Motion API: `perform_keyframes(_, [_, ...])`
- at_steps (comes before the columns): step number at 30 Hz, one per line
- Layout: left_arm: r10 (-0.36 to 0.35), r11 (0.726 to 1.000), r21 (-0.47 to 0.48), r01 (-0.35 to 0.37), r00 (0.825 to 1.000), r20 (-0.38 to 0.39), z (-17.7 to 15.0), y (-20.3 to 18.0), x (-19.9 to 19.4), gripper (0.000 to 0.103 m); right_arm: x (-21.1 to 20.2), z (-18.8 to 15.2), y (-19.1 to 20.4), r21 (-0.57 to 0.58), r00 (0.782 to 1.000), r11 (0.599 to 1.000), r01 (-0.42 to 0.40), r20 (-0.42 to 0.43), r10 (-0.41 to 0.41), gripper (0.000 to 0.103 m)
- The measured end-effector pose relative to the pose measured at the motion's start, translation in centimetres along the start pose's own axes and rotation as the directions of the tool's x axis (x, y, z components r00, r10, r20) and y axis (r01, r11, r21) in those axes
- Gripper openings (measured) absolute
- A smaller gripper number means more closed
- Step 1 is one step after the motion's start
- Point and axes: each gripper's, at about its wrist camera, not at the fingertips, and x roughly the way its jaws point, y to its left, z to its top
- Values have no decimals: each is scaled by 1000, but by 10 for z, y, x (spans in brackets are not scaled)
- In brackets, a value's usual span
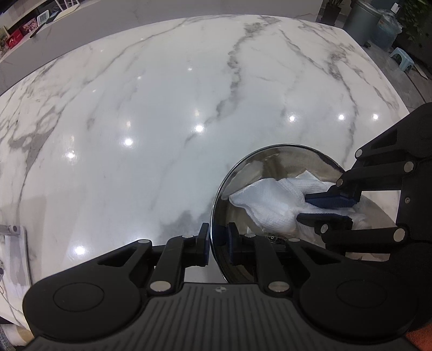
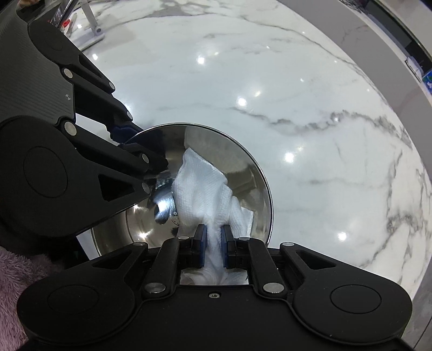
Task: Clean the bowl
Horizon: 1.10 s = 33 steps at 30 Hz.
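Observation:
A shiny steel bowl (image 1: 272, 162) (image 2: 221, 151) rests on the white marble table. My left gripper (image 1: 218, 244) is shut on the bowl's near rim, one jaw outside and one inside; in the right wrist view it (image 2: 127, 135) grips the bowl's left rim. My right gripper (image 2: 213, 247) is shut on a white paper towel (image 2: 201, 189) that lies inside the bowl. In the left wrist view the right gripper (image 1: 321, 209) reaches in from the right, pinching the towel (image 1: 267, 202) against the bowl's inside.
The marble table (image 1: 162, 121) spreads wide ahead of the bowl. A small metal stand (image 2: 93, 32) sits at the table's far left. A grey bin (image 1: 360, 16) and a small stool (image 1: 399, 55) stand on the floor beyond the table.

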Motion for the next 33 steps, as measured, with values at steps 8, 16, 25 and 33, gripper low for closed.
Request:
perform_keyframes(8, [-50,998,-45,49,998,-30,-9,0,1,24,34,19,-35,-7,1000,1000,-7,-2,7,9])
perform_keyframes(16, [-50,997,-68,49,999,-20,-5,8,2,13,33,15,-37,25,999,999,-38,-1,38,10])
perform_keyframes(25, [-25,999,-37,25,1000,-12,-1,4,2,13,39,22,-28,114,972,965,-235,11,235,10])
perform_keyframes(33, [-22,1000,-13,22,1000,0,-3,3,2,13,48,33,-20,-27,998,998,-51,-30,50,9])
